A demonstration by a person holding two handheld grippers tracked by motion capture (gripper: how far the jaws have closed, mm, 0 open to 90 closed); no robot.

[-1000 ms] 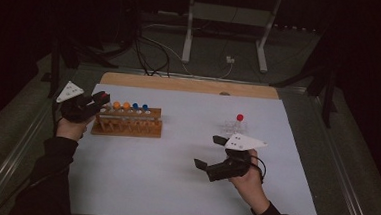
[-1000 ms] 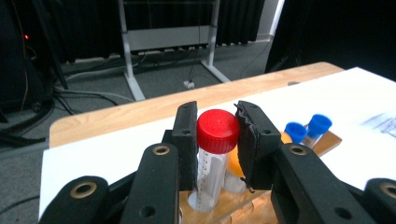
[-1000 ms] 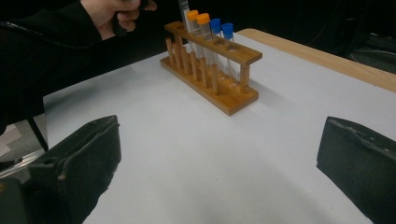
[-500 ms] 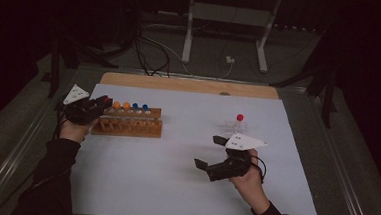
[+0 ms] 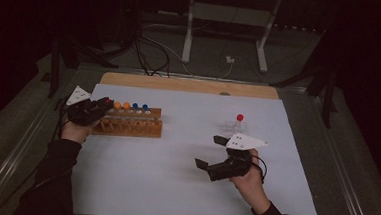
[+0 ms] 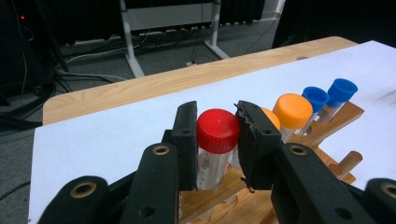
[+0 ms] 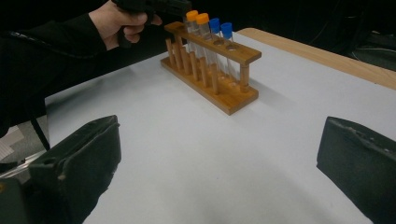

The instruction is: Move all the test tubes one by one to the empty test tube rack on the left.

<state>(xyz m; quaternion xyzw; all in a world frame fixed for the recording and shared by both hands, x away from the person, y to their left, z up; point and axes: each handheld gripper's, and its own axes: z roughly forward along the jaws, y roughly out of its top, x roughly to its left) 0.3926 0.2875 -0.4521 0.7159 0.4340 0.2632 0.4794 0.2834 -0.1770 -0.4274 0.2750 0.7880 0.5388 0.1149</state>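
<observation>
Jaws of the left gripper [image 6: 217, 140] are closing around a red-capped tube [image 6: 215, 147] at the end of the wooden rack [image 5: 129, 126].
Pads are pressing both sides of the red cap while the tube is standing upright beside two orange-capped tubes [image 6: 290, 114] and two blue-capped tubes [image 6: 329, 95]; the right gripper [image 5: 212, 151] is hovering wide open over the white table sheet [image 5: 174, 176], well apart from the rack.

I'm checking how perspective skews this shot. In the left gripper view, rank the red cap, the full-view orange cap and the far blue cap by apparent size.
1. Red cap, largest, between the jaws
2. Orange cap
3. Far blue cap, smallest

Nearness to the camera may cause this; their true sizes could match.
</observation>
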